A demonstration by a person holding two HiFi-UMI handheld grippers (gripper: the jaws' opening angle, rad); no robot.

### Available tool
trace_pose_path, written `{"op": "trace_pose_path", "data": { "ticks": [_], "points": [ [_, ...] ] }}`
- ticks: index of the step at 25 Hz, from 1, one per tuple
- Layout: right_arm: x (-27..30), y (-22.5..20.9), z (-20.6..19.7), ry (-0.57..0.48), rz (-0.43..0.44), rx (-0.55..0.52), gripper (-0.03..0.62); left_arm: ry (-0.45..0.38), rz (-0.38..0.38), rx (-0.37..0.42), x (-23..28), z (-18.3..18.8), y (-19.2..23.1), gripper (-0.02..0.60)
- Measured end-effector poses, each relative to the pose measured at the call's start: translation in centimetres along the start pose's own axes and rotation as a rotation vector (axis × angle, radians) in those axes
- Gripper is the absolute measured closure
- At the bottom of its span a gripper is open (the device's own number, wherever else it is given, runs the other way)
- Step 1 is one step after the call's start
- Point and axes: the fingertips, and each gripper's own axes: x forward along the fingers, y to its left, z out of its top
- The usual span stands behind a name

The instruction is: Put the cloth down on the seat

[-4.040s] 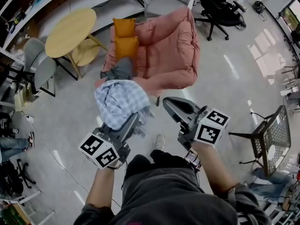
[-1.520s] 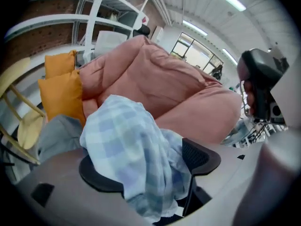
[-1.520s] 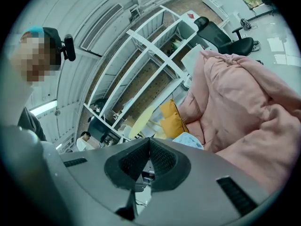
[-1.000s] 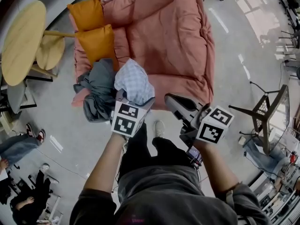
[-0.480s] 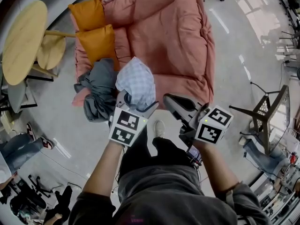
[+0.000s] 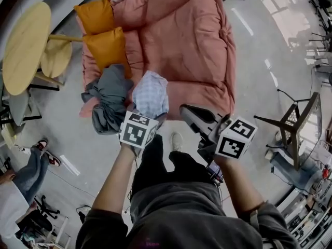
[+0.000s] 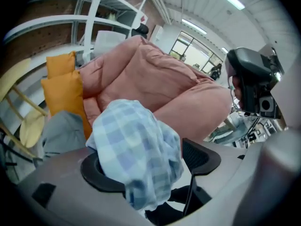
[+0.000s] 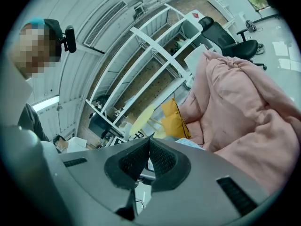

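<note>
Two grippers in view, one cloth. My left gripper (image 7: 146, 172) has its jaws closed around the one blue-and-white checked cloth (image 6: 150, 100), which bulges up out of the jaws in a loose bundle. My right gripper (image 8: 149, 150) has its jaws pressed together with nothing between them, and it hangs over the floor just off the seat's front edge. The seat (image 6: 189, 45) is one large pink padded sofa. The cloth sits at the seat's front edge, toward its front left corner. I cannot tell from here whether it touches the padding. One grey garment (image 6: 110, 101) is draped over that front left corner, just beside the cloth on its left. Two orange cushions lie along the seat's left side, one (image 6: 96, 14) at the back and one (image 6: 108, 45) in front of it, touching each other. One round wooden table (image 6: 26, 45) stands on the floor left of the seat. One pale shoe (image 6: 175, 140) shows below, between the grippers.
</note>
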Motion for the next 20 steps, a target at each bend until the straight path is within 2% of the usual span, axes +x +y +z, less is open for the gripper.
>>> {"op": "trace_pose_path", "data": {
  "ticks": [2,3,4,6,8,9,11,16,20],
  "points": [
    [-0.2,-0.1,0.0,-0.002,-0.001,0.002,0.579,-0.018,0.049,-0.027,-0.8,0.0,1.4,0.187],
    [-0.2,-0.1,0.1,-0.004,-0.001,0.004,0.579,-0.056,0.066,-0.014,-1.4,0.8,1.6,0.187],
    [-0.2,-0.1,0.1,-0.006,0.0,0.005,0.579,-0.108,0.073,0.025,-2.2,2.1,1.2,0.187],
    [-0.3,0.0,0.3,-0.01,0.003,0.004,0.579,-0.192,0.057,0.158,-3.6,4.7,-1.1,0.187],
    [-0.3,0.0,0.4,-0.014,0.004,0.004,0.579,-0.187,0.032,0.252,-3.4,5.4,-3.3,0.187],
    [-0.4,0.1,0.4,-0.015,0.004,0.006,0.579,-0.166,0.018,0.258,-2.9,5.0,-3.9,0.187],
    [-0.3,0.2,0.2,-0.014,0.004,0.009,0.579,-0.148,-0.013,0.224,-2.2,4.1,-4.2,0.187],
    [-0.1,0.5,0.0,-0.013,0.009,0.009,0.579,-0.216,-0.118,0.121,-3.5,4.5,-4.6,0.188],
    [0.2,1.1,-0.5,-0.003,0.022,0.009,0.579,-0.163,-0.187,0.109,-1.5,2.5,-5.5,0.189]
  ]
}}
